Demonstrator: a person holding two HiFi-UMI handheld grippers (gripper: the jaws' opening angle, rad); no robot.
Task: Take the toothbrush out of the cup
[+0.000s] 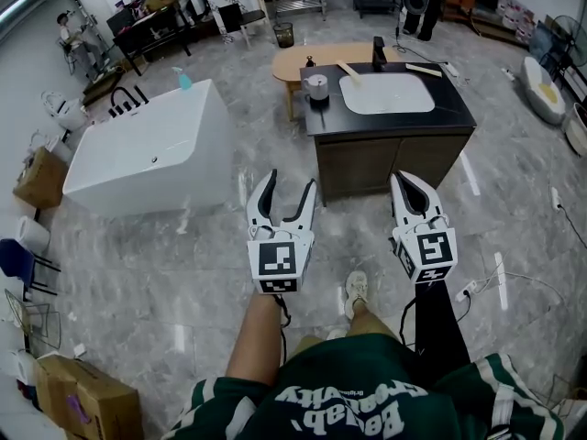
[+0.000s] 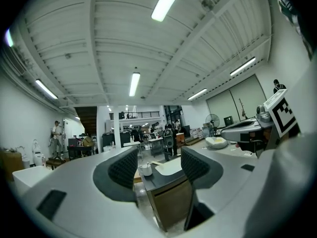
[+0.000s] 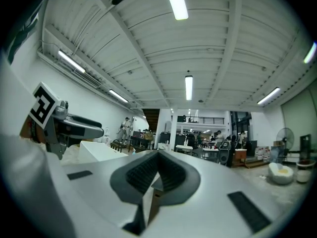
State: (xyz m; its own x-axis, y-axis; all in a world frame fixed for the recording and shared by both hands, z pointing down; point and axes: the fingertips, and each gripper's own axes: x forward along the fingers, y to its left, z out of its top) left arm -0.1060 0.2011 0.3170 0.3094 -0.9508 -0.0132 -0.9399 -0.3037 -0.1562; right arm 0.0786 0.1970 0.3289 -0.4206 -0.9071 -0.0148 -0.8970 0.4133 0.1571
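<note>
Sitting on vanity [image 1: 459, 110], cup [image 1: 316, 87] well apart from left gripper [image 1: 290, 181] (wide, empty), right gripper [image 1: 404, 181] (closed).

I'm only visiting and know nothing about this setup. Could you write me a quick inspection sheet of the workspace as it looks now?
Surface: black countertop with a white basin and a black tap, on a wooden cabinet.
Job's things: cup at the counter's left corner; the left gripper view shows something small poking out of it, too small to identify.
Clutter: pale stick-like item at the basin's edge.
Grippers: left gripper open and empty; right gripper shut and empty; both short of the counter.
Cables: power strip with a white cable on the floor, right.
Surroundings: white bathtub, wooden table, cardboard box, people far off.
</note>
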